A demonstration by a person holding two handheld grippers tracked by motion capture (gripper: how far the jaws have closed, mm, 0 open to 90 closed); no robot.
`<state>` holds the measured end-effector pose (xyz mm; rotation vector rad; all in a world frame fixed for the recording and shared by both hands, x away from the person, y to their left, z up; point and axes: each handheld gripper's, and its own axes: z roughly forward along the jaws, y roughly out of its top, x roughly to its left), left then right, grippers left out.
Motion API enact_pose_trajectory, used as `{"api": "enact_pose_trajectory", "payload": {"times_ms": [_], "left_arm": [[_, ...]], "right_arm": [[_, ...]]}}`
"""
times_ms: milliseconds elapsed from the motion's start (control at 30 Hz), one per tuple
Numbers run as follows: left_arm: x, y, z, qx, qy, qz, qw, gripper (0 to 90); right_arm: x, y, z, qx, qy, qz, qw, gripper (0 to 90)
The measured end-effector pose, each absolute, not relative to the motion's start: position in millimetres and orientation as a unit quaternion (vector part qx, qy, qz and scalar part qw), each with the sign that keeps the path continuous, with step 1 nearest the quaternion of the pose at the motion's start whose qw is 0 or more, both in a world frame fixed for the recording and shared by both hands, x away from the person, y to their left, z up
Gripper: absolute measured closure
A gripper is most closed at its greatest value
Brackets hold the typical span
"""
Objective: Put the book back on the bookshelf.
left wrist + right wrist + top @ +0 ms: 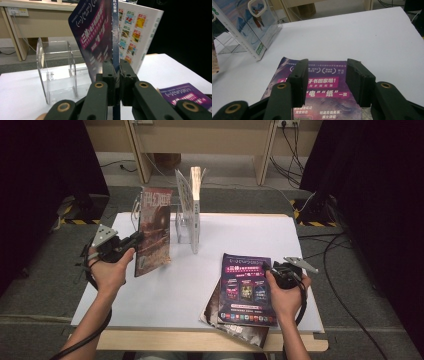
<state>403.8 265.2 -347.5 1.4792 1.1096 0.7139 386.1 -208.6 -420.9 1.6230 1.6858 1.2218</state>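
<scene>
Left gripper (131, 241): jaws pressed together on the edge of a magazine (154, 230), held upright above the counter (280, 232) at about 10 o'clock from its middle; in the left gripper view the spine (115, 30) runs up between the pads
Right gripper (274, 268): jaws spread, nothing between them; it hovers at the 3 o'clock edge of the purple magazine (246, 289) lying flat on a small stack near the front
Rack: a clear acrylic stand (183, 227) at 12 o'clock, with one book (194, 207) already upright in it; the held magazine is just to its 9 o'clock side
Risk: the thin magazine is pinched low and may sag or swing; its corner could catch the stand's wall or knock the standing book over
Edges: the flat stack overhangs the counter's front edge at 6 o'clock; a careless nudge may tip it off
Open room: bare counter between stand and stack; free space at 3 o'clock
</scene>
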Motion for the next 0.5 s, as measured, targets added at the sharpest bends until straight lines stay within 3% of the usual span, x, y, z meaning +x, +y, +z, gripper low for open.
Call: {"api": "enact_pose_trajectory", "payload": {"times_ms": [500], "left_arm": [[461,247,-333,0.614,0.481,0.322,0.537,85.0]], "right_arm": [[384,-214,-423,0.597,0.617,0.448,0.249,54.0]]}}
